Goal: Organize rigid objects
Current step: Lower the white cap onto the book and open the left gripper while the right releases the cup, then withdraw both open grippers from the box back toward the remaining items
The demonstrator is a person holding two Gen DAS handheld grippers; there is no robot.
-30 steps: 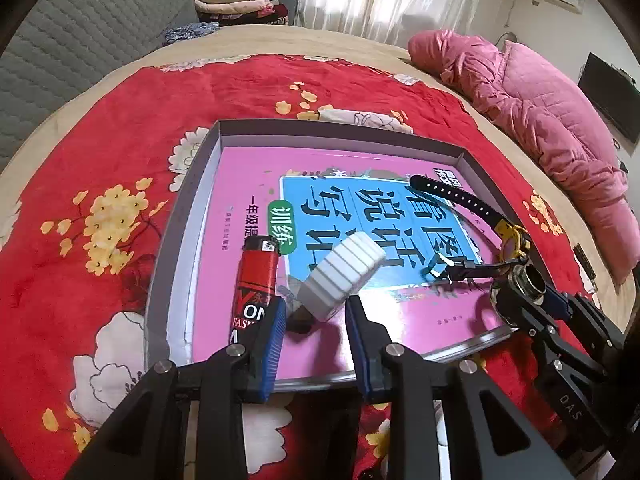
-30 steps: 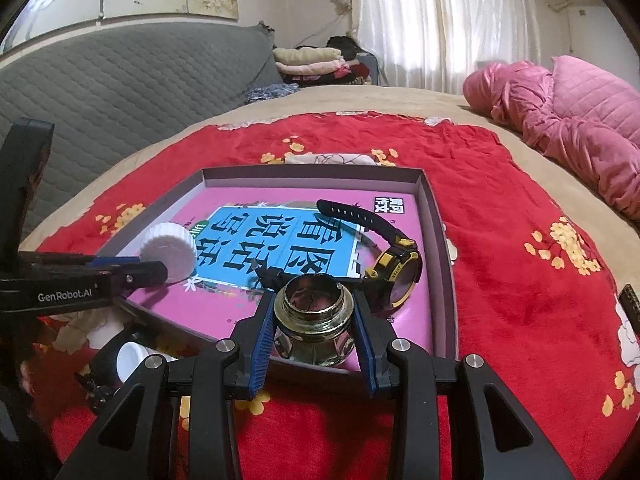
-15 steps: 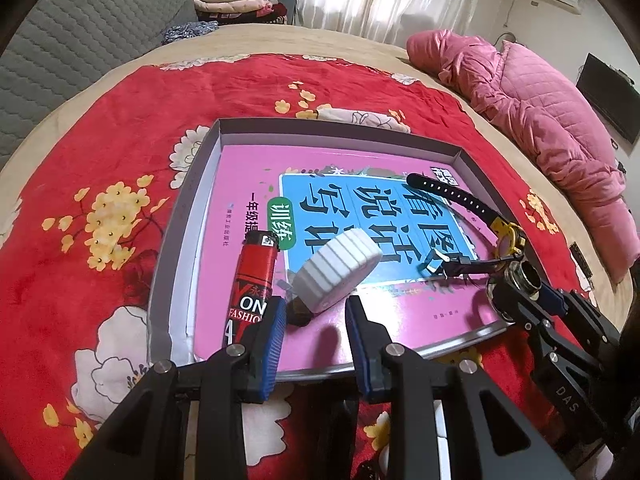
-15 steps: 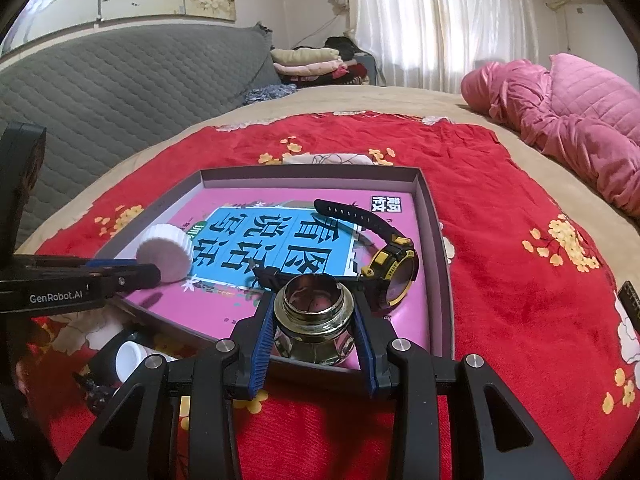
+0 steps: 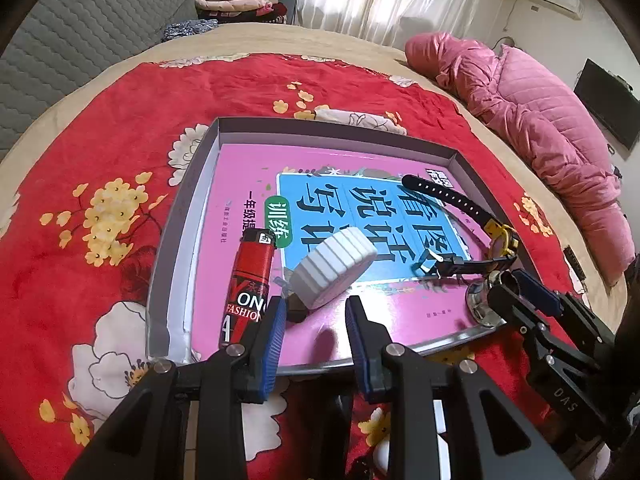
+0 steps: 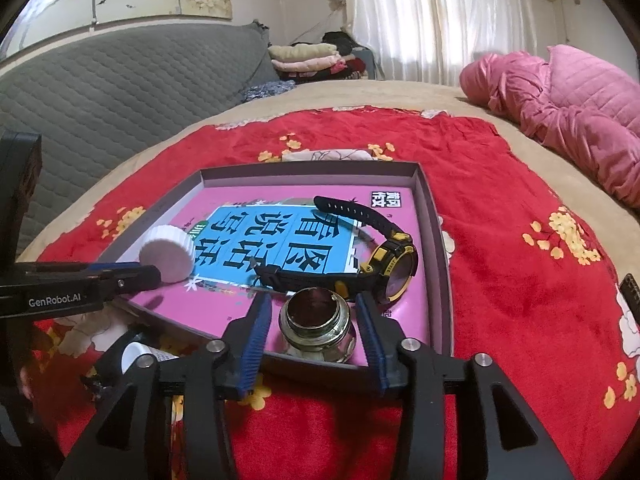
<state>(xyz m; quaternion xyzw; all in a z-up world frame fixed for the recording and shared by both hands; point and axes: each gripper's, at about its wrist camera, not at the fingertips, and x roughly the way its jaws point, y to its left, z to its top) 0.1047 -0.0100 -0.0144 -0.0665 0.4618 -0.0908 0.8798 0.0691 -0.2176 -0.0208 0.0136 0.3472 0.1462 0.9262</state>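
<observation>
A grey tray (image 5: pixel 176 220) on the red floral blanket holds a pink book (image 5: pixel 248 172), a red lighter (image 5: pixel 250 280), a white ribbed cap (image 5: pixel 334 266), a black-and-yellow watch (image 5: pixel 472 216) and a small glass jar (image 6: pixel 318 330). My left gripper (image 5: pixel 314 320) is open just in front of the cap, which rests tilted on the book. My right gripper (image 6: pixel 314 320) is open, its fingers on either side of the jar without touching it; the jar stands at the tray's near edge. The tray also shows in the right wrist view (image 6: pixel 434 240), with the cap (image 6: pixel 168 254) and watch (image 6: pixel 384 264).
A pink quilted jacket (image 5: pixel 532 120) lies at the right on the bed. A grey padded headboard (image 6: pixel 120 92) is at the left, folded clothes (image 6: pixel 308 58) at the back. A white object (image 6: pixel 138 354) lies on the blanket in front of the tray.
My right gripper has opened and let go of the jar, which now stands in the tray. My left gripper has drawn back slightly from the cap.
</observation>
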